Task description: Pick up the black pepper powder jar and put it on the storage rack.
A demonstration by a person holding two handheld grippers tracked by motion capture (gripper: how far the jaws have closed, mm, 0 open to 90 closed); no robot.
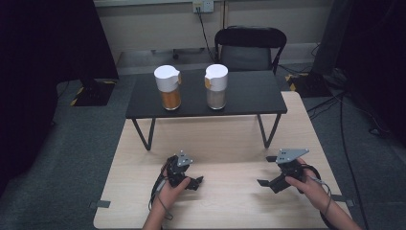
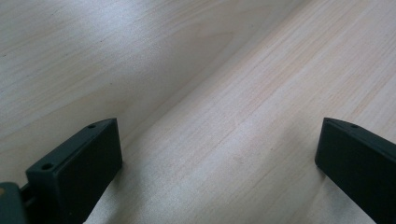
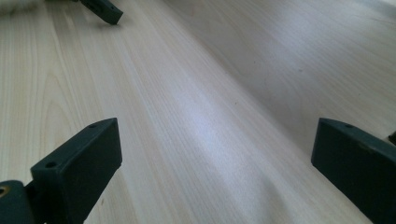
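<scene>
My left hand-held gripper [image 1: 196, 181] rests low on the light wooden surface [image 1: 225, 143], and its jaws stand wide apart with nothing between them; in the left gripper view I see only bare wood grain in the gap. My right hand-held gripper [image 1: 266, 183] is also low on the surface, well apart from the left one, with its jaws spread wide and empty too.

Farther away stands a small black table [image 1: 249, 93] on the surface. On it are two jars with white lids: the jar with orange content [image 1: 168, 87] on the left and the jar with grey content [image 1: 216, 86] on the right, near each other but not touching.

I judge that the reach for the jars is not yet begun. To do it well, I should lift each hand-held gripper above the black table's edge, keep the jaws wide, approach each jar level at the body below the lid, and close slowly so that it stays upright.
</scene>
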